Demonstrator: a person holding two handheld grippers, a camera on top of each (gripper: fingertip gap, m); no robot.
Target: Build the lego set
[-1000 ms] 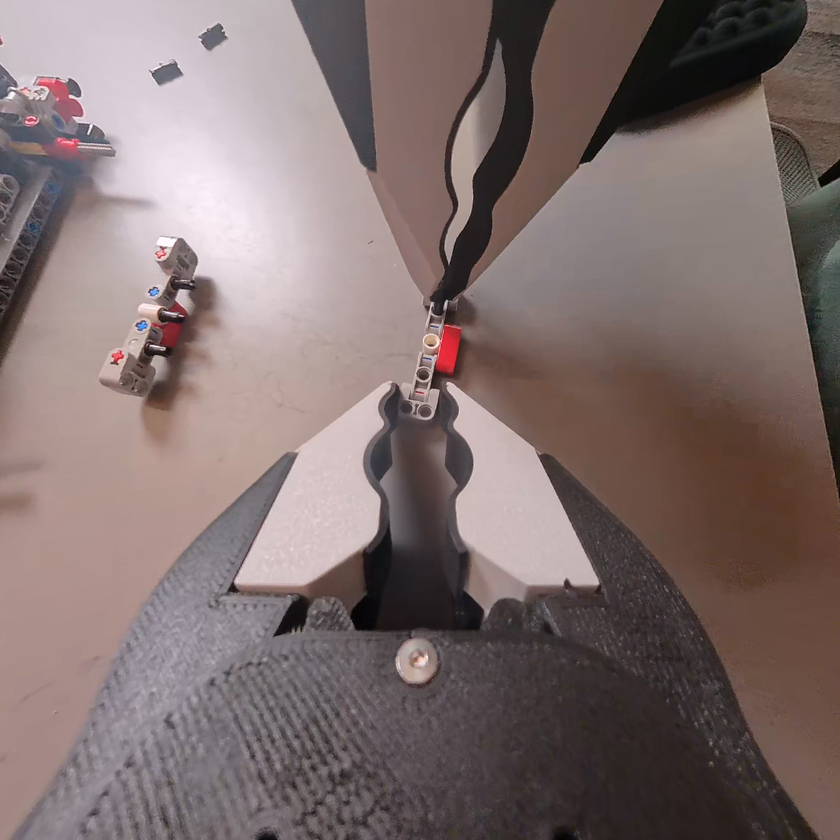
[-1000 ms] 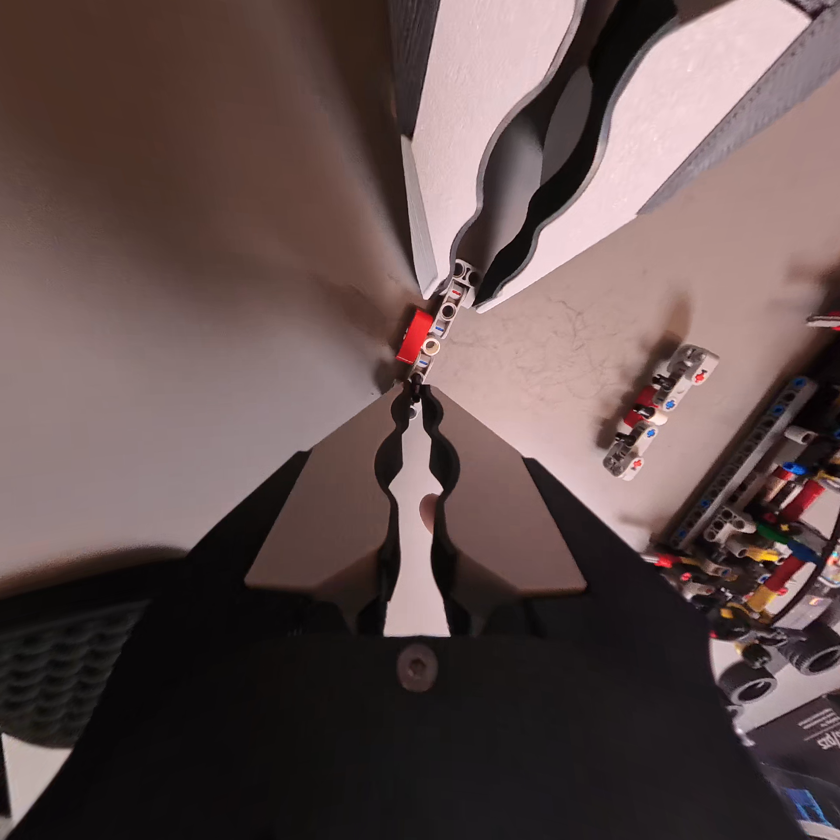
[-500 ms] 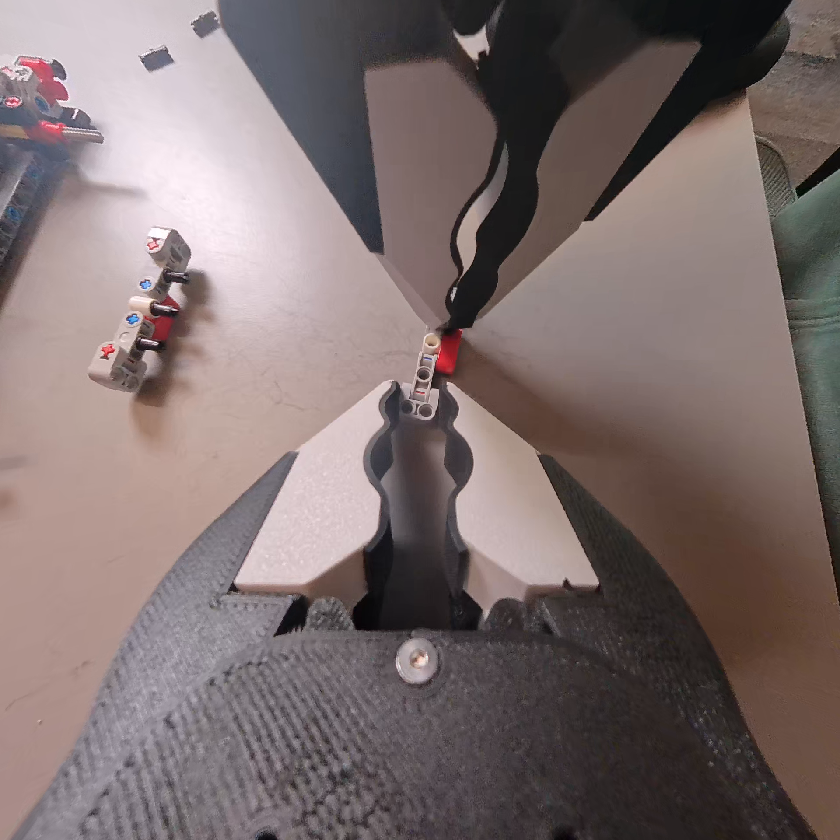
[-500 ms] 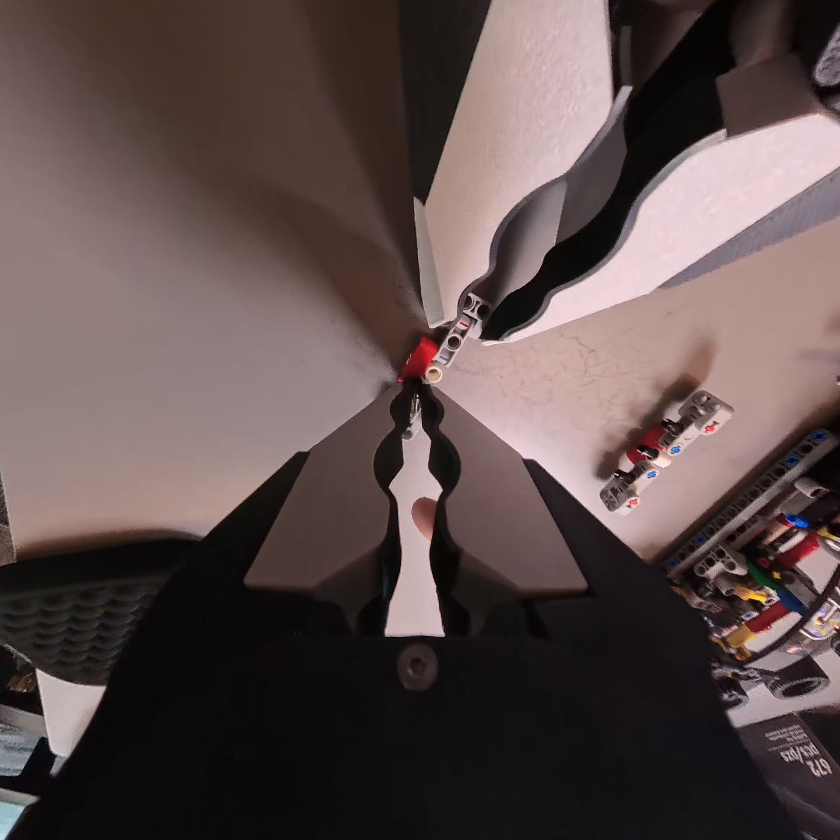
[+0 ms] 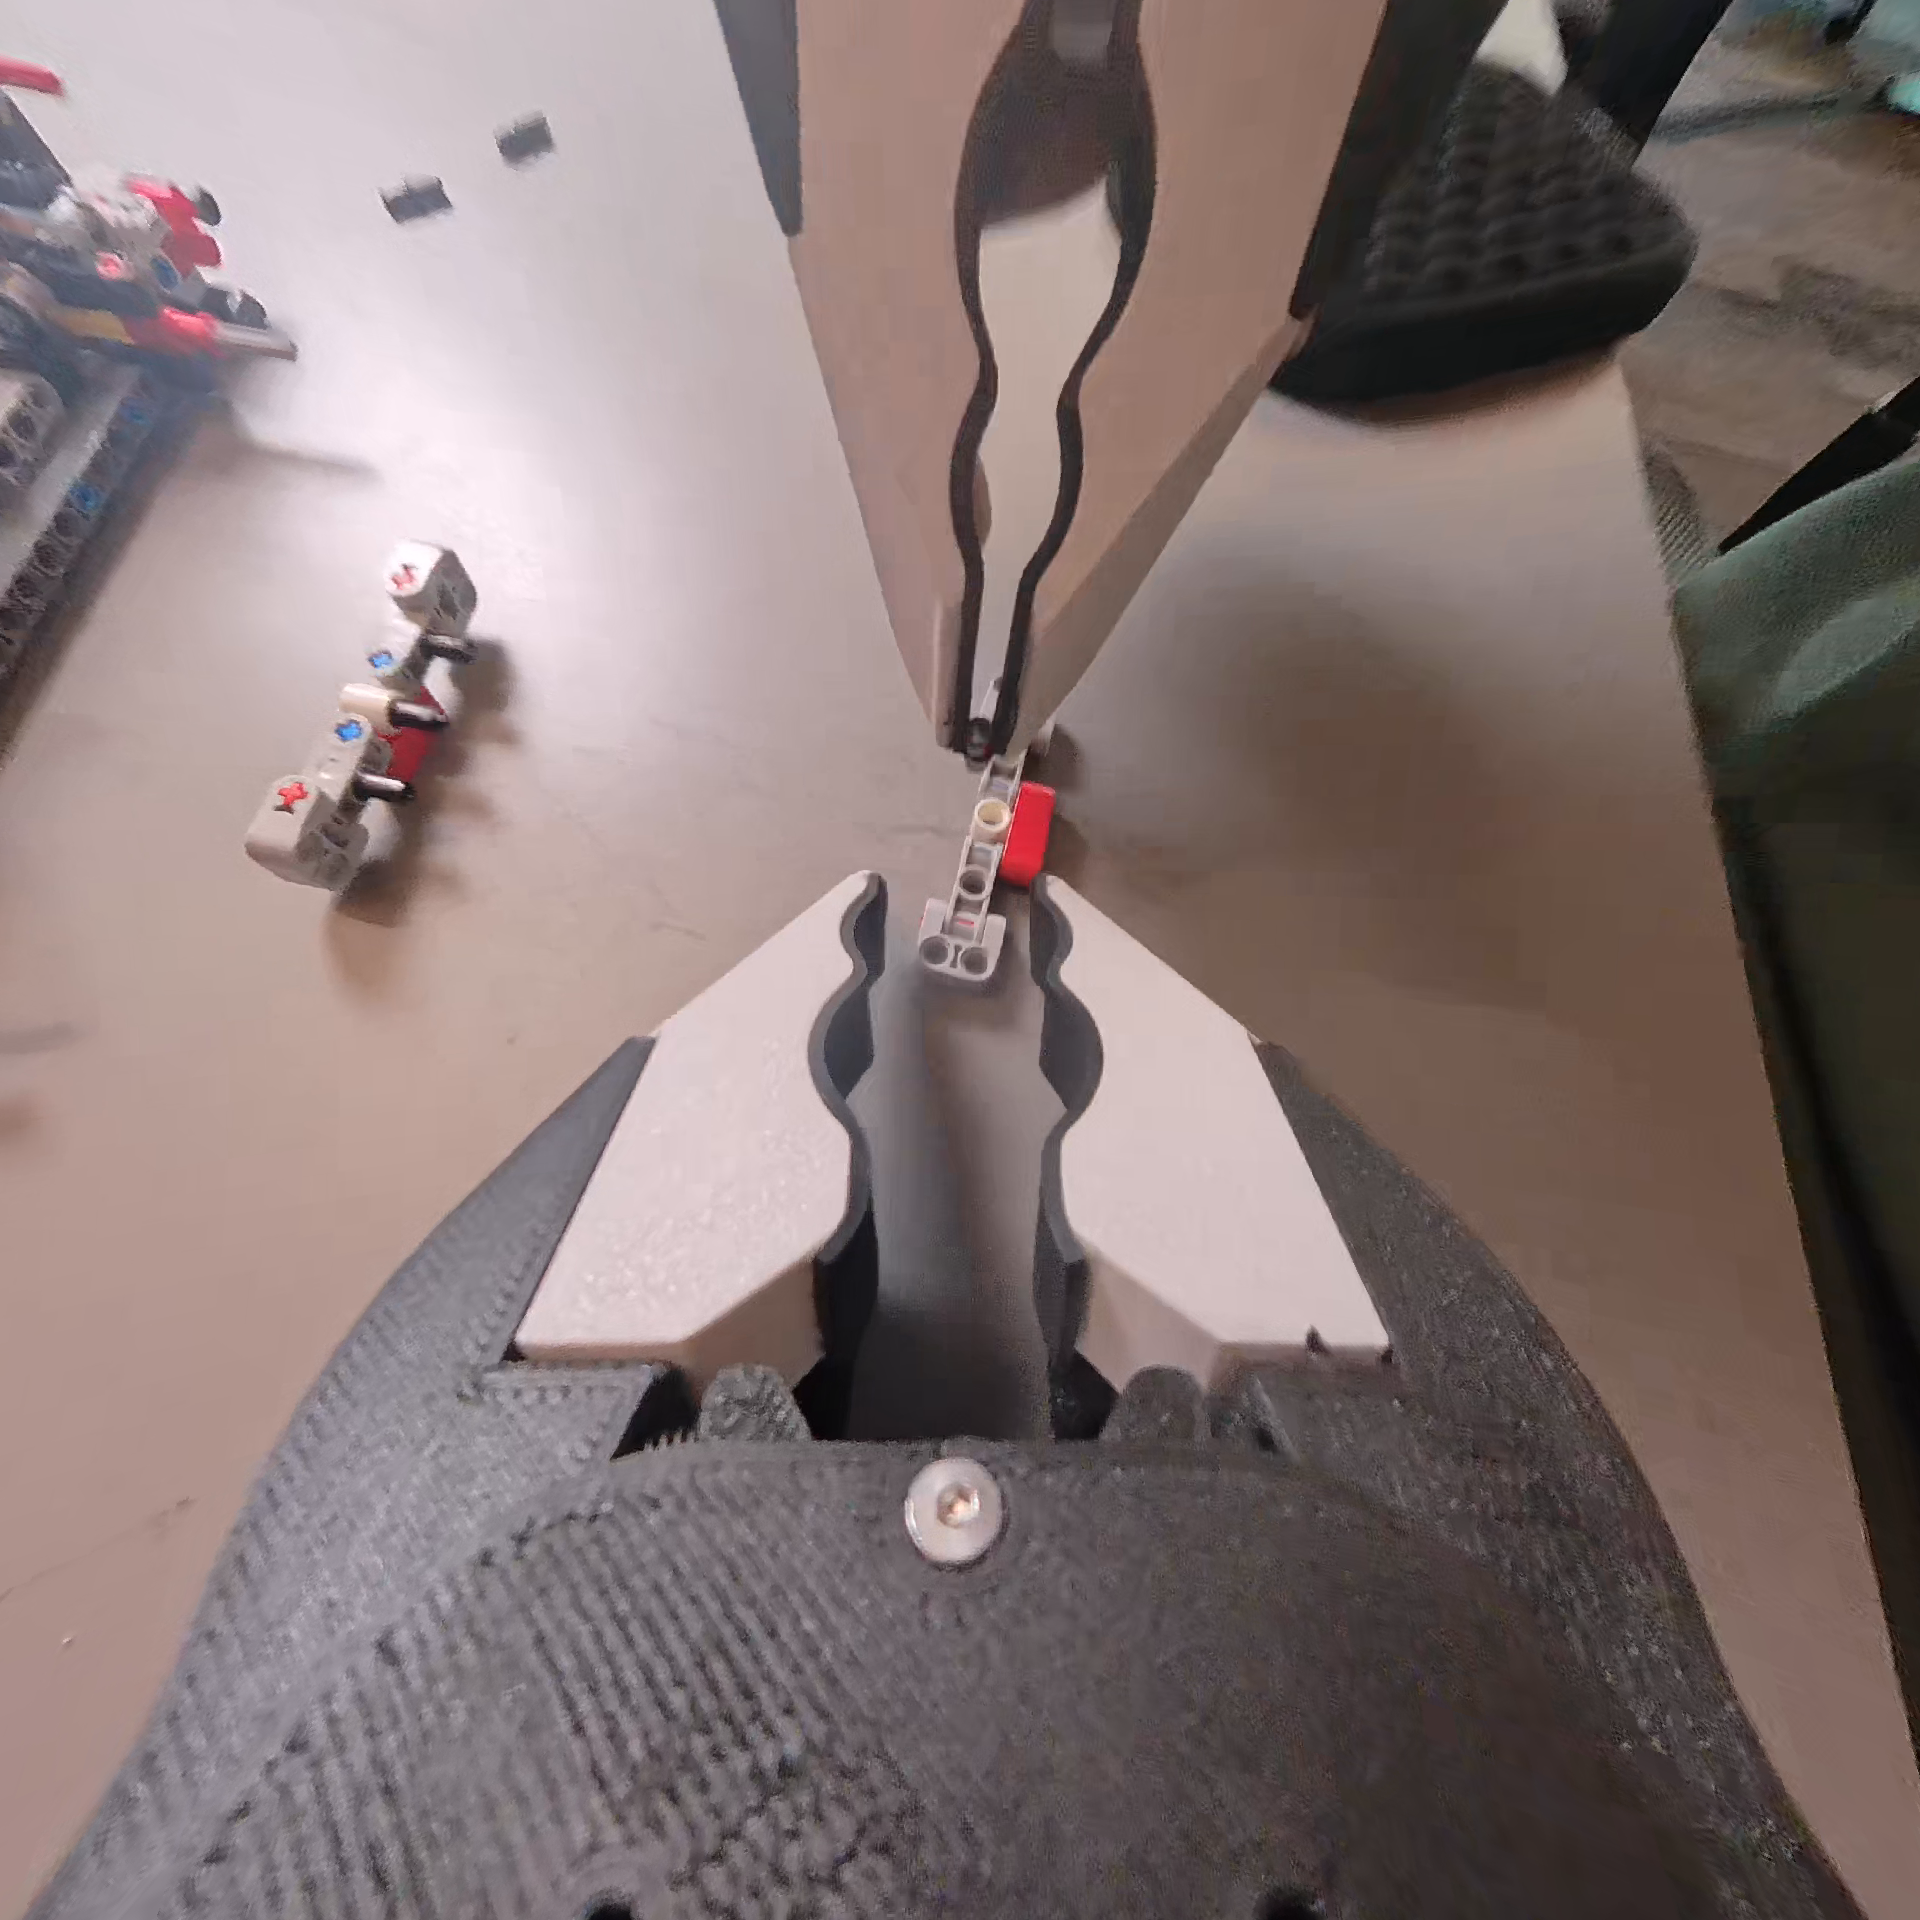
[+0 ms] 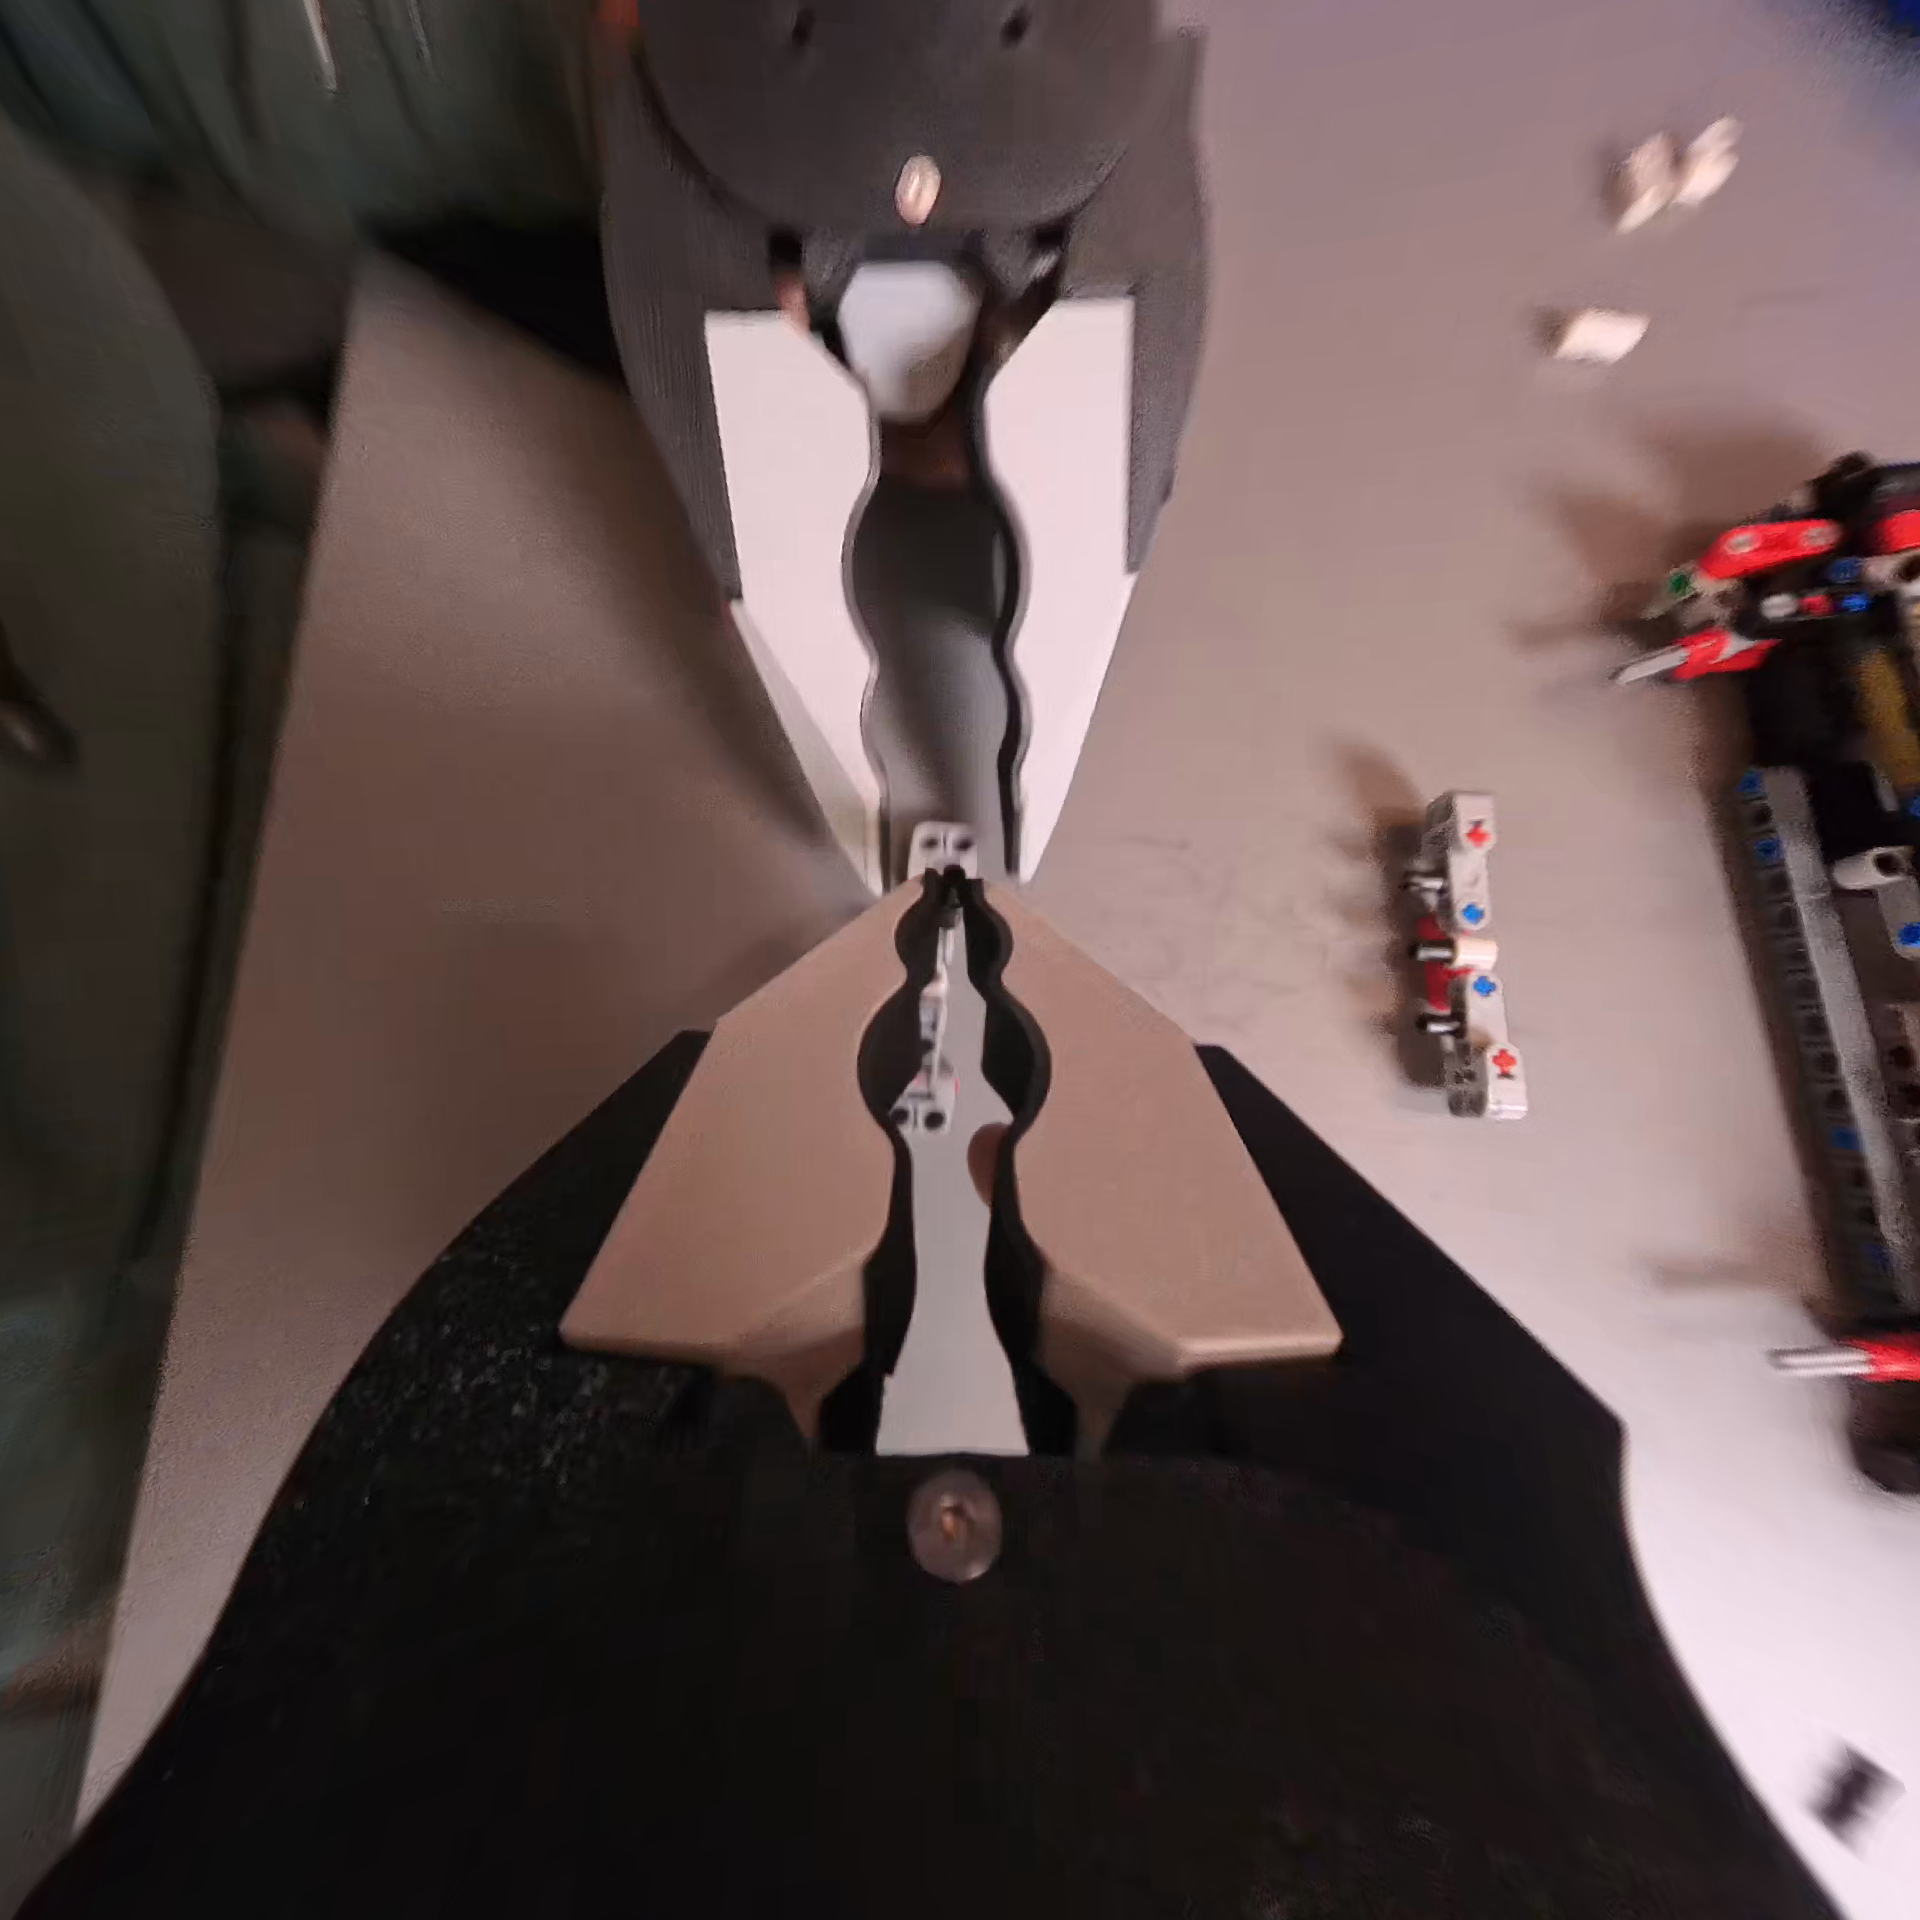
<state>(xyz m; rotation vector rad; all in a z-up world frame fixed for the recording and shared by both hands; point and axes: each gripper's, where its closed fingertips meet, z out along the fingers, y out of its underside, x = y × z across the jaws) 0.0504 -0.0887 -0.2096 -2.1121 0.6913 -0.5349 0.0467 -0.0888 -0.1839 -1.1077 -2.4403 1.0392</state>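
A short grey lego beam (image 5: 971,883) with a T-shaped end, a tan pin and a red piece (image 5: 1031,844) on its side sits low over the tan table (image 5: 623,520). My left gripper (image 5: 958,909) is open; its fingers stand on either side of the T end without touching it. My right gripper (image 5: 982,732) comes from the far side and is shut on the beam's other end. In the right wrist view my right gripper (image 6: 948,896) is pinched shut, and grey beam parts (image 6: 930,1039) show through its finger gap. The left gripper (image 6: 943,847) faces it head-on.
A grey and red sub-assembly (image 5: 358,727) lies to the left; it also shows in the right wrist view (image 6: 1460,956). A larger lego model (image 5: 104,291) sits at the far left. Small black pieces (image 5: 416,197) lie beyond. A black chair (image 5: 1475,239) and the table's edge (image 5: 1662,623) are to the right. Both grippers' tips are roughly 20 centimetres from the larger lego model (image 5: 104,291).
My left gripper has opened off the beam's T end. My right gripper has swung round to face the left one and stays shut on the beam's far end.
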